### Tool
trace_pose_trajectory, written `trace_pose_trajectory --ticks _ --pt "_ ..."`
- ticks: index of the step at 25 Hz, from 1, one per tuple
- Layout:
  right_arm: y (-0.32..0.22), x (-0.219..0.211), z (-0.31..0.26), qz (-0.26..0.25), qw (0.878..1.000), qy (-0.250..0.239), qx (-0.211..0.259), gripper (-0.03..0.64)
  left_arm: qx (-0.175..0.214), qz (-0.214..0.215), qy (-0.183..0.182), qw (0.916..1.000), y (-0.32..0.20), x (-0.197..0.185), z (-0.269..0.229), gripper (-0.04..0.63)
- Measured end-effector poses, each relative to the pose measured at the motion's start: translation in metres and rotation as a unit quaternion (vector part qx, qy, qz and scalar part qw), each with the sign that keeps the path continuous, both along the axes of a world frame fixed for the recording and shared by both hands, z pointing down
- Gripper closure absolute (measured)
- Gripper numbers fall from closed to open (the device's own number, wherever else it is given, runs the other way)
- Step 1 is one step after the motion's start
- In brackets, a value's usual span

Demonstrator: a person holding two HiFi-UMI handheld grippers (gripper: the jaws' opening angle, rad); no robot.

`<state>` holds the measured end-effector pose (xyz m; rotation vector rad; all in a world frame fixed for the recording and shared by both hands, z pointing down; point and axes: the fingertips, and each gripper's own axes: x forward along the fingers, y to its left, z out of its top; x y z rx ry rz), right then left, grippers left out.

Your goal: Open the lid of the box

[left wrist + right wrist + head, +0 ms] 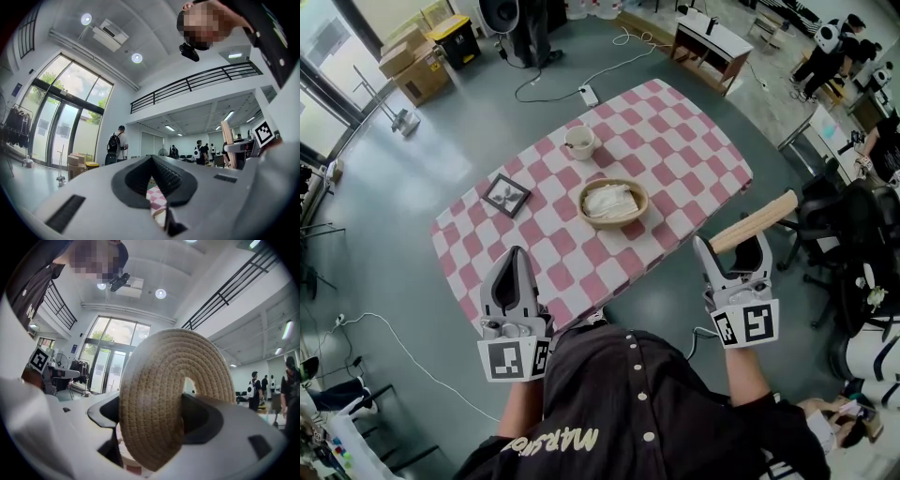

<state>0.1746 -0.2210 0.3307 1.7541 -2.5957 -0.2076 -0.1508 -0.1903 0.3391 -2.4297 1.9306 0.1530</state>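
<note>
Standing on grey floor point(394, 216), pink-checked table point(675, 150), open basket point(641, 203), cup point(579, 142), lid point(755, 221) aloft

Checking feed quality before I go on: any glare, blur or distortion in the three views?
Head view: evenly lit and sharp on the pink-and-white checked table, edges bowed. Left gripper view: strong fisheye, tall glass windows bright, the closed left claw soft up close. Right gripper view: same fisheye; the round tan woven lid gripped in the right claw fills the middle.
</note>
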Motion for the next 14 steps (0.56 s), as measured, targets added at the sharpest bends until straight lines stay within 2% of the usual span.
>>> trace_pose_trajectory --ticks 14 --pt "0.0003 -0.0011 0.0017 -0.004 1.0 0.0 0.001 0.245 -0.001 0.0 -0.001 1.0 0.002 0.0023 0.0001 0.586"
